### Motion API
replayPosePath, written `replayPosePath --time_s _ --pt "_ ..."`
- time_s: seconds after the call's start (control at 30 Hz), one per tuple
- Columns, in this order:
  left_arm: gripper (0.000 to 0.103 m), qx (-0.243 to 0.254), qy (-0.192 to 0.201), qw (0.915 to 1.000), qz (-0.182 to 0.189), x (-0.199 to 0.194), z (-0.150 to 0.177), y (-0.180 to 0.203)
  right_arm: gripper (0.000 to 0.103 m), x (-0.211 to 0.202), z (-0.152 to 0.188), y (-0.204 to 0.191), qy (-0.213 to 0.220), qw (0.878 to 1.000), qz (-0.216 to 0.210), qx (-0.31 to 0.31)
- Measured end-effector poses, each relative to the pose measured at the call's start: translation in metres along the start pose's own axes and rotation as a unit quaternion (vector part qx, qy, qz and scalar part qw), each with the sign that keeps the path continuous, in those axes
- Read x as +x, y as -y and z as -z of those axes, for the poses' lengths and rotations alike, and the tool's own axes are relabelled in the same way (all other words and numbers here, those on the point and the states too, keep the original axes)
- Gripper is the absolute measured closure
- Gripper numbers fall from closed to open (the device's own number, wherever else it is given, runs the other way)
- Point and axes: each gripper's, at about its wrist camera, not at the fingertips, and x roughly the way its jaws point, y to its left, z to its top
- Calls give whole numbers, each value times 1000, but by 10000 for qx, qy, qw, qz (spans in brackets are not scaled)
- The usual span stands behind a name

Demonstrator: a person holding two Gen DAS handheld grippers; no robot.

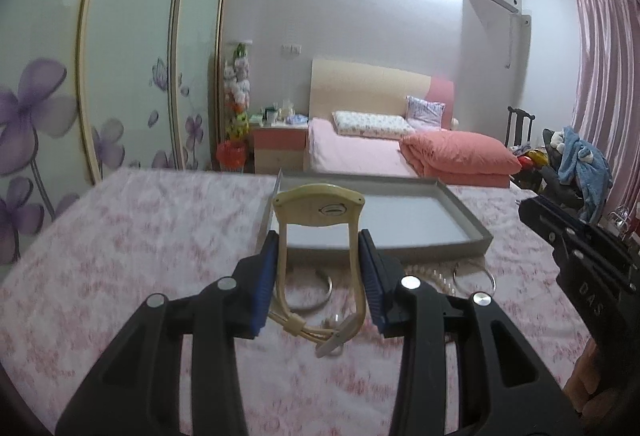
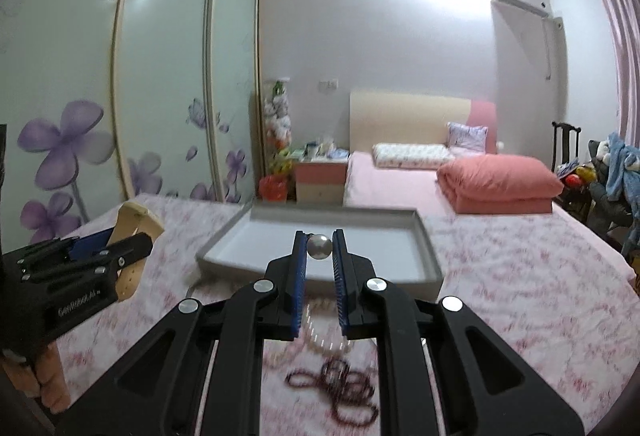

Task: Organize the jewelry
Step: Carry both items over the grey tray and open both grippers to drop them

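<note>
In the left wrist view my left gripper [image 1: 319,238] is shut on a cream wristwatch [image 1: 319,208], pads pressing both sides of its strap, case upward, buckle end hanging below. It is lifted above the floral cloth [image 1: 140,236], in front of the grey tray [image 1: 464,206]. My right gripper [image 2: 319,236] is shut on a small silver ball [image 2: 319,246], held just before the tray [image 2: 426,242]. The left gripper [image 2: 136,248] with the watch [image 2: 138,218] shows at the left of the right wrist view. The right gripper [image 1: 532,208] enters the left wrist view from the right.
On the cloth lie two silver bangles [image 1: 320,294] [image 1: 478,276], a pearl string [image 2: 320,332] and a dark red bead string [image 2: 344,392]. Beyond the table are a pink bed [image 1: 360,152], a wardrobe with flowered doors [image 1: 120,76] and a cluttered chair [image 1: 572,160].
</note>
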Motion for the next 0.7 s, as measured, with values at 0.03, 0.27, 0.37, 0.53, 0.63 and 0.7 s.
replayPosePath --time_s 0.03,0.27,0.37,0.53,0.63,0.7 --pt "64 37 69 10000 -22 2 -5 2 89 3 -4 1 50 10000 33 -4" --pt "64 261 384 9988 -178 26 -34 17 89 28 -26 14 418 9986 312 -17" --pt "64 350 415 9983 -199 42 -41 23 89 46 -33 22 456 9981 408 35" --pt "64 451 297 9983 -238 82 -51 31 89 77 -38 29 420 9977 531 -35" --pt "64 449 116 9987 -201 110 -55 34 89 104 -39 33 233 9980 573 -96" --pt "64 402 -93 9991 -135 131 -57 34 89 123 -36 37 -9 9985 546 -85"
